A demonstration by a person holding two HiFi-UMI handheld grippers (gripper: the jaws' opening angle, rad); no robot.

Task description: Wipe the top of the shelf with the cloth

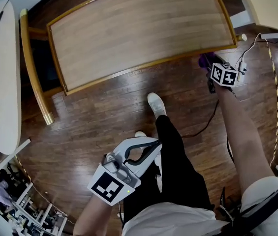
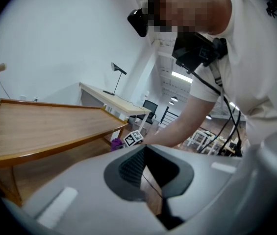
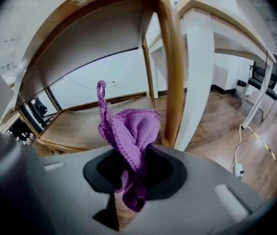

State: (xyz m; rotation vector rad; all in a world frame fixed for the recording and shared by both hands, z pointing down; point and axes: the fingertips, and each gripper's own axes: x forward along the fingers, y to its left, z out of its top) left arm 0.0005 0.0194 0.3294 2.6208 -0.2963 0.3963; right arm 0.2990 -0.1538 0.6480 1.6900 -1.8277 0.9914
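Right gripper view, cloth [image 3: 131, 129] clamped in right tool [image 3: 128, 180]

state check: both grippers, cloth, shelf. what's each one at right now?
left gripper: shut, empty, held close to the person's body
right gripper: shut on the cloth, beside the shelf's corner post, below its top
cloth: bunched, pinched in the jaws, sticking up out of them, not on the top
shelf: upright, top bare, neither gripper over it
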